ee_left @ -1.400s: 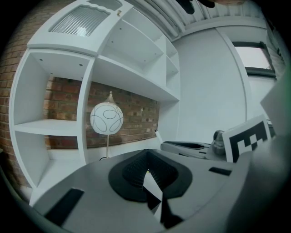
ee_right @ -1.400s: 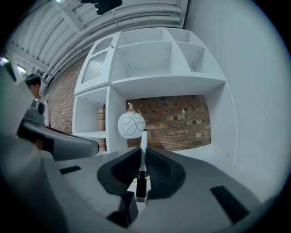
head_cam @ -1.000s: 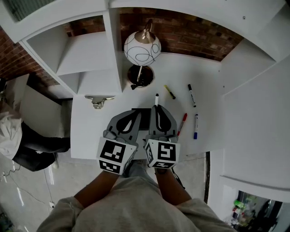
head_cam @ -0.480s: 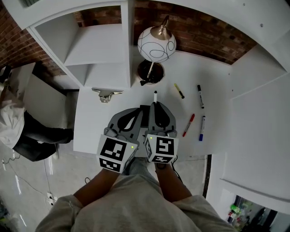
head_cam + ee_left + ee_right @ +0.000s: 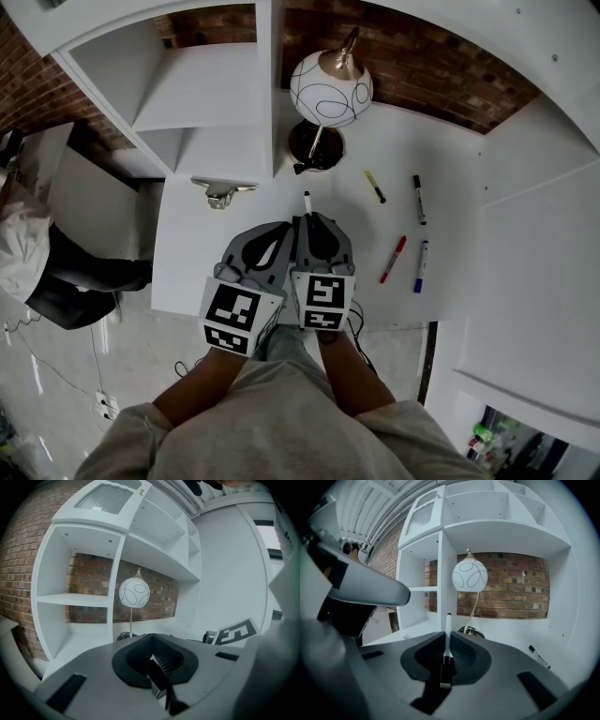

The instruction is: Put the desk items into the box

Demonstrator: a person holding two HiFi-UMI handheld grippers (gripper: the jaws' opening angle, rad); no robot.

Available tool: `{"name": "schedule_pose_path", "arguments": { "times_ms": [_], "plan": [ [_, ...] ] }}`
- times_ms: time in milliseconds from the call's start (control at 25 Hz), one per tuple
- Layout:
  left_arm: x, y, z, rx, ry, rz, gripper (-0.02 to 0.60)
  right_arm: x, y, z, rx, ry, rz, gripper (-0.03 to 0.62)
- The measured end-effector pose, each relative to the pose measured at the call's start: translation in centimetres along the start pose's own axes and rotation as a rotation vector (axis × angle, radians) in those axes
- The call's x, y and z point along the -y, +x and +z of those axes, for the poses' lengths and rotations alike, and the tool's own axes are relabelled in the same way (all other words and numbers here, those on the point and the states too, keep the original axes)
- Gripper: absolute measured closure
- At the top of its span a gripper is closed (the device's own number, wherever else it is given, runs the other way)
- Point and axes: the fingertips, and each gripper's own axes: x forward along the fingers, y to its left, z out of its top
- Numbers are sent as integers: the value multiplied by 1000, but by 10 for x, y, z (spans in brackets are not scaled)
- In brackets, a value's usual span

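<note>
Marker (image 5: pixel 448 634) handling first: my right tool (image 5: pixel 448 643) is pinched narrow on its slim white barrel, black end nearest me, above the tabletop (image 5: pixel 187 262). My left tool (image 5: pixel 155 660) is closed on a dark flat piece (image 5: pixel 157 677), probably the box's wall, though I can't confirm it. I'd descend slowly and release only over the opening, since smooth round plastic rolls. Other pens (image 5: pixel 393 259) lie to the right.
</note>
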Motion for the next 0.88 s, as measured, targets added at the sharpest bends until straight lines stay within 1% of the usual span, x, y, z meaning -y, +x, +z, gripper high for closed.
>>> {"name": "schedule_pose_path", "arguments": {
  "times_ms": [200,440,600,720,760,880],
  "plan": [
    [-5,0,0,2,-10,16,574,-8,10,-10,-131,-48,27,546],
    [-15,0,-1,-3,-14,41,574,-16,15,-24,-296,-26,109,546],
    [-18,-1,-2,-6,-19,53,574,-16,14,-33,-405,-28,133,545],
    [-20,-1,-2,-4,-22,58,574,-22,14,-39,-473,-35,178,545],
    [-20,-1,-2,-4,-23,58,574,-24,14,-41,-485,-22,193,538],
    [-19,-2,-2,-5,-23,60,574,-29,12,-41,-491,33,221,486]
  ]
}}
